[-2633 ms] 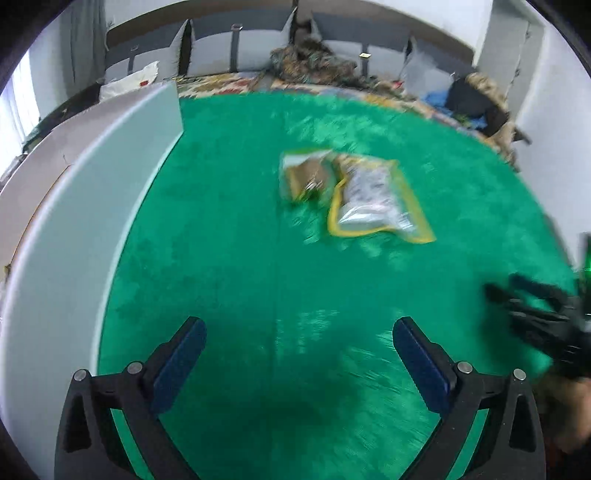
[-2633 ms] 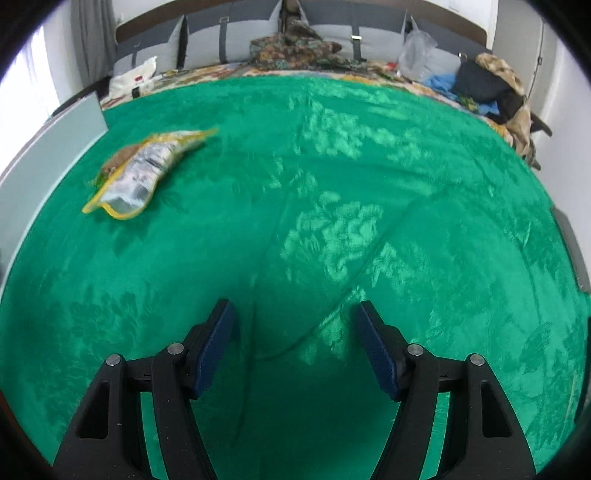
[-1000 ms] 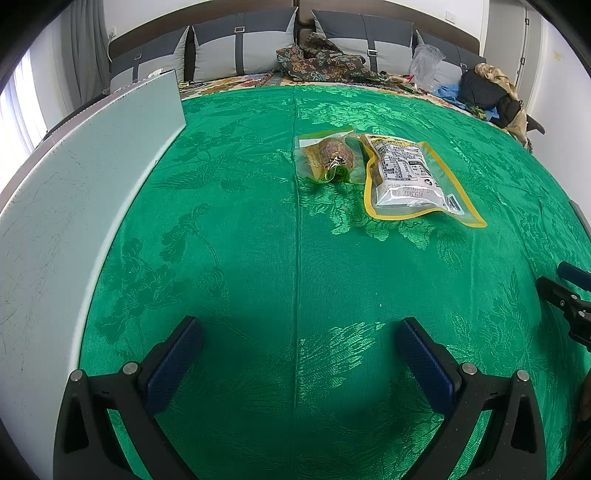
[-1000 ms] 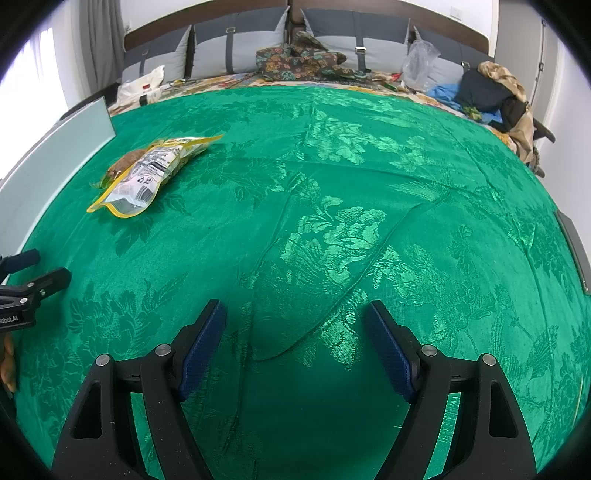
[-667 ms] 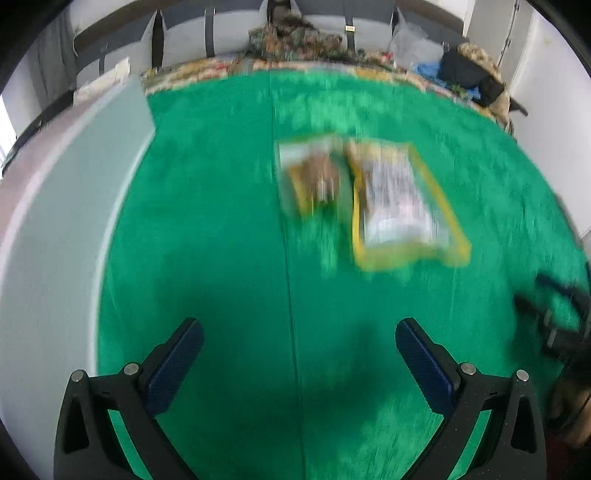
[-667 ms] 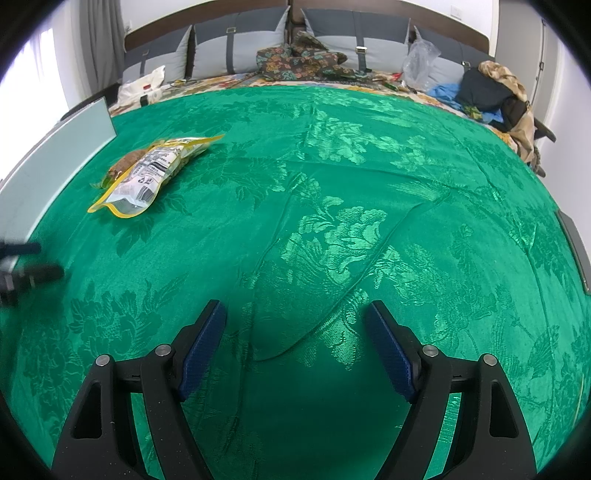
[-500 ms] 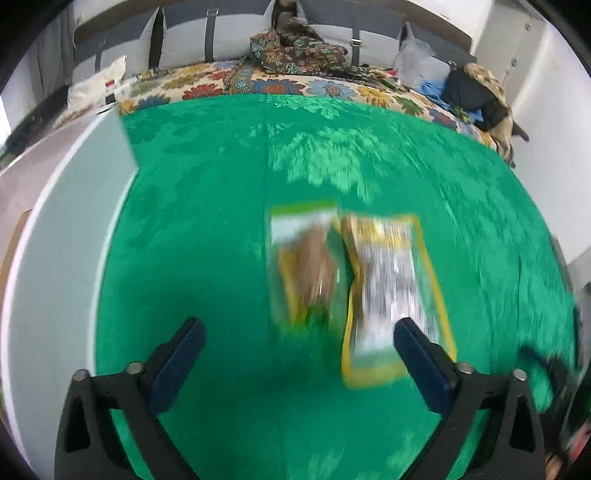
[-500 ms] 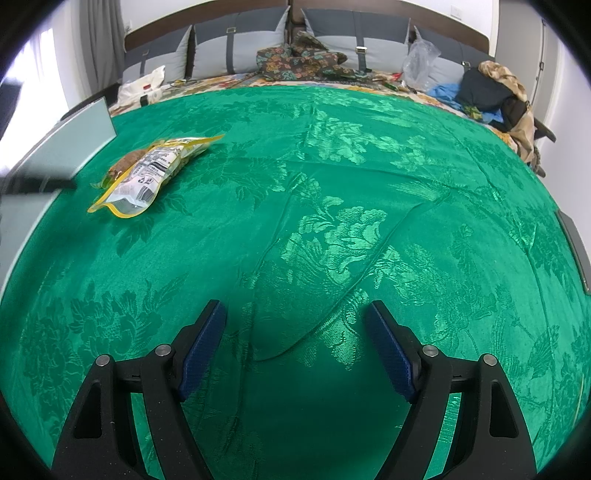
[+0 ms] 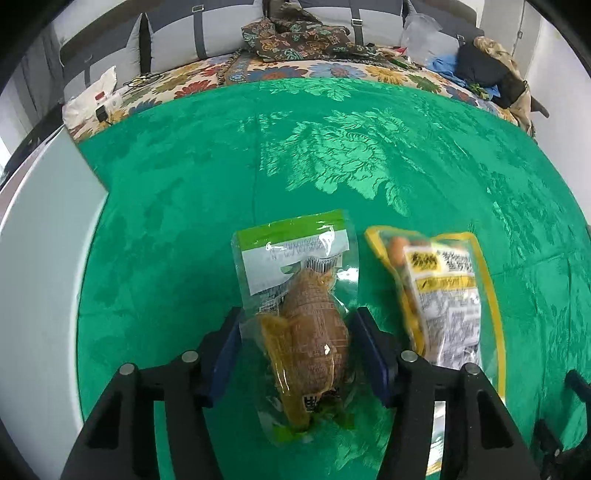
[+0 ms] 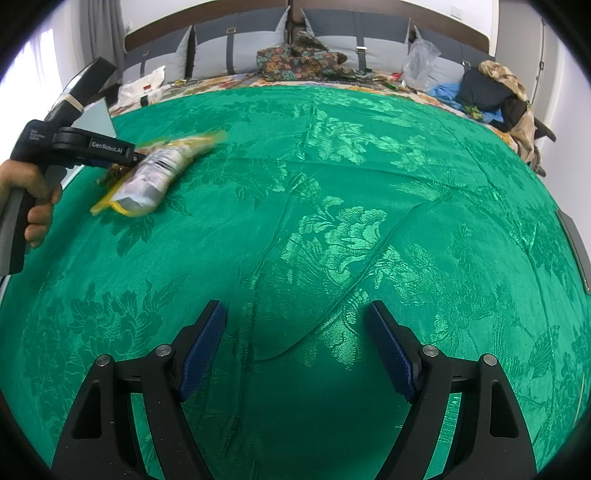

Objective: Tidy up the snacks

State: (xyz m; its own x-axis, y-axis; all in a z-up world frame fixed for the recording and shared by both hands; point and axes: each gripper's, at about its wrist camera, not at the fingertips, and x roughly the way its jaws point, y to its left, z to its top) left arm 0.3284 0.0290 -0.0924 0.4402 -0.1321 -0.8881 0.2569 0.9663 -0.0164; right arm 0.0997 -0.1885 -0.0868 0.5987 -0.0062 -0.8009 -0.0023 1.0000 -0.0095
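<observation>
A clear snack packet with a green top and a brown snack inside (image 9: 295,258) lies on the green cloth (image 9: 184,221). My left gripper (image 9: 297,317) straddles it, and its jaws are closing with the packet between the blue pads. A yellow-edged snack pouch (image 9: 443,295) lies just right of it. In the right wrist view the left gripper (image 10: 135,157) reaches over the yellow pouch (image 10: 155,173), held by a hand (image 10: 37,210). My right gripper (image 10: 295,308) hovers open over bare cloth with nothing between its fingers.
A white board (image 9: 37,258) stands along the cloth's left edge. Behind the cloth is a sofa with grey cushions (image 10: 332,33), a patterned fabric heap (image 10: 299,55) and clothes and bags (image 10: 491,88) at the right. A crease (image 10: 332,295) runs across the cloth ahead of my right gripper.
My left gripper has moved forward over the cloth to the green-topped packet, and its jaws have narrowed around it. The right gripper has stayed in place.
</observation>
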